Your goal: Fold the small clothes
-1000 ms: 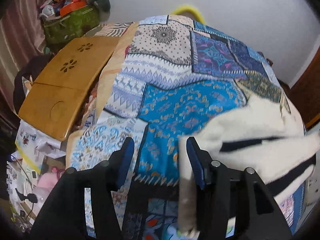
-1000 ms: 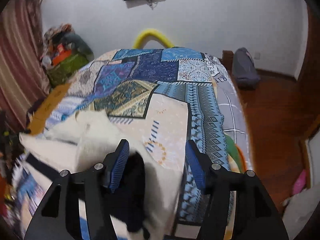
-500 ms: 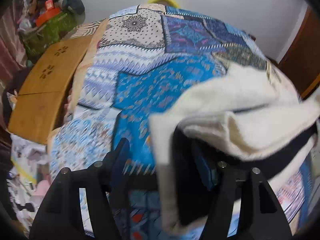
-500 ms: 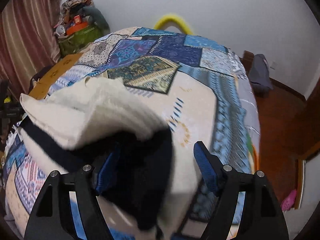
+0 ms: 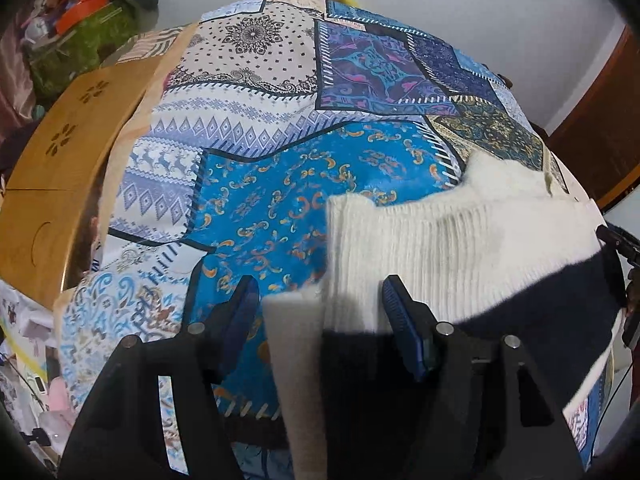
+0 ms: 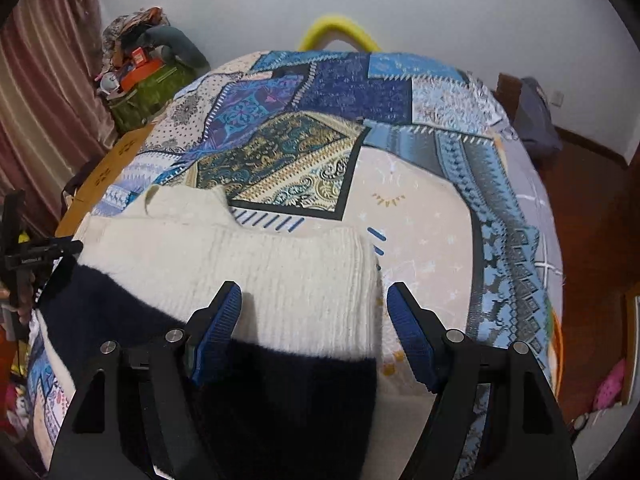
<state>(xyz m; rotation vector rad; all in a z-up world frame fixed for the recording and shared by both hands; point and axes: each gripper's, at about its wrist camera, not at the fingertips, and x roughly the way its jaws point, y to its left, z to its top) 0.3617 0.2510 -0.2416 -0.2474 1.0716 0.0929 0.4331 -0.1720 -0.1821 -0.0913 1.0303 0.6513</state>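
The left gripper (image 5: pixel 316 300) has its jaws apart, and they have just been opening; the sweater's (image 5: pixel 460 248) cream edge lies between the blue pads, neither pad pressing it. The right gripper (image 6: pixel 314 308) is likewise released, its jaws just opened wider and then easing in slightly, with the sweater's (image 6: pixel 280 272) ribbed cream fold and dark navy band between them, untouched. The sweater lies folded on the near part of the bed (image 6: pixel 420 216), on its patchwork quilt (image 5: pixel 280 184). Left of the bed stands a wooden lap table (image 5: pixel 60 168). Beyond, a green bag (image 6: pixel 140 92) sits by the curtain (image 6: pixel 36 120), and a yellow arc (image 6: pixel 340 28) shows at the bed's far end.
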